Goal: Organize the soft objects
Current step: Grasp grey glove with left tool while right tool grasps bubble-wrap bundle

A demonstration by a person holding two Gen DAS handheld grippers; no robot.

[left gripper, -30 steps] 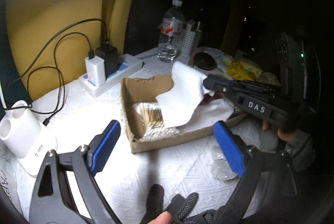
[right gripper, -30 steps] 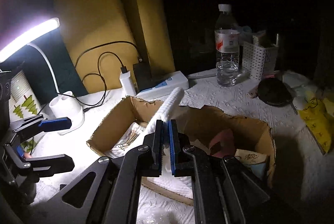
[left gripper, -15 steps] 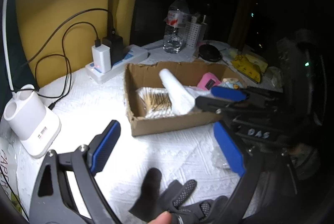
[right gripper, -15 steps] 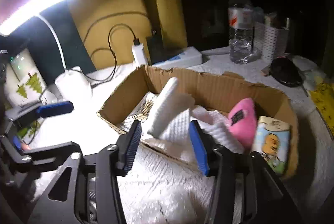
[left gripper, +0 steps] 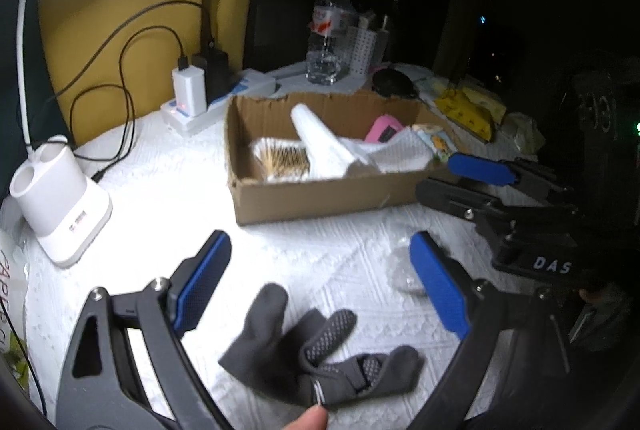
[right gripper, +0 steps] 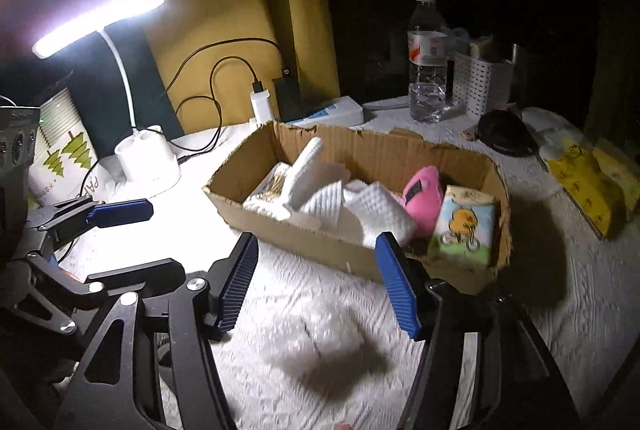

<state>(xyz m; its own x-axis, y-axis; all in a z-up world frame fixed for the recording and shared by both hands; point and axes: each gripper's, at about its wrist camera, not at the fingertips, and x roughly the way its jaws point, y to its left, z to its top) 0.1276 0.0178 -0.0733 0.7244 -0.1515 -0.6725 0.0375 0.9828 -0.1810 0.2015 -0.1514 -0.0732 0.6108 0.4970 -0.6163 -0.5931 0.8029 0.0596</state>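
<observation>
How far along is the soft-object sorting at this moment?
Done: the white textured cloth, pink plush and tissue pack lie in the cardboard box. In hand: nothing; the right tool, jaws just opened, is empty, as is the left tool. Left: the grey glove on the table.

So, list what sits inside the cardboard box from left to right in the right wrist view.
Cotton swabs → white rolled towel → pink soft toy → tissue pack with a cartoon print.
</observation>
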